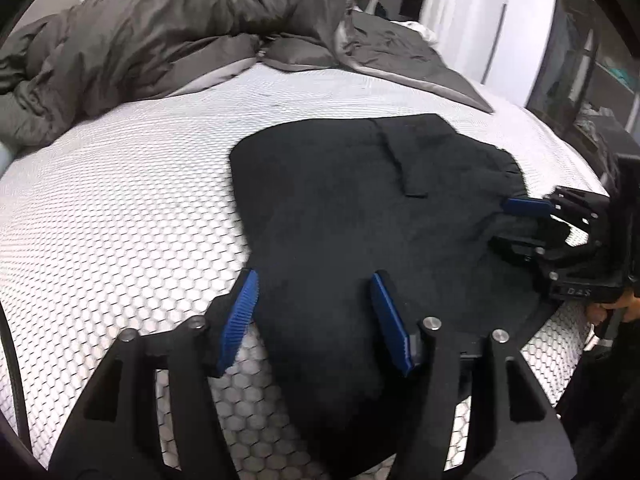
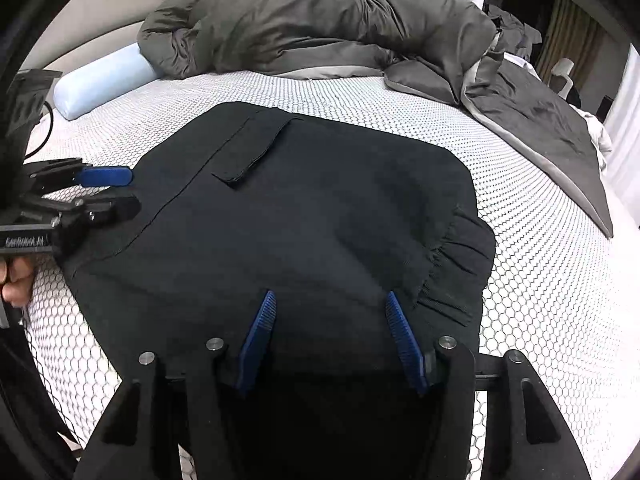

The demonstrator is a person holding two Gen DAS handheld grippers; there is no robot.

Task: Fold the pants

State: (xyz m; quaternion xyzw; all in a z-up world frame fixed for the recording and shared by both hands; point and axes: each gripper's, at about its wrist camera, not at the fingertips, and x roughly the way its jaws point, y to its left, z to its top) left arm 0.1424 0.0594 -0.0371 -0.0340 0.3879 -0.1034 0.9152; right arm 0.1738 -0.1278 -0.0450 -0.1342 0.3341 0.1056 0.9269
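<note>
Pants [image 2: 304, 216] lie flat on the bed [image 2: 540, 280], already doubled into a compact block, flap pocket up and elastic waistband on the right side in the right wrist view. Left tool [image 1: 314, 280] and right tool [image 2: 330, 300] both hover over the near edge with jaws apart, nothing clamped; no fabric looks pinched. Looks like a between-folds step: next move probably needs each tool to drop onto a near corner, pinch all layers, then carry the edge over toward the duvet [image 2: 320, 28] side.

Soft even daylight, sharp focus, strong fisheye bending, dark corners.
</note>
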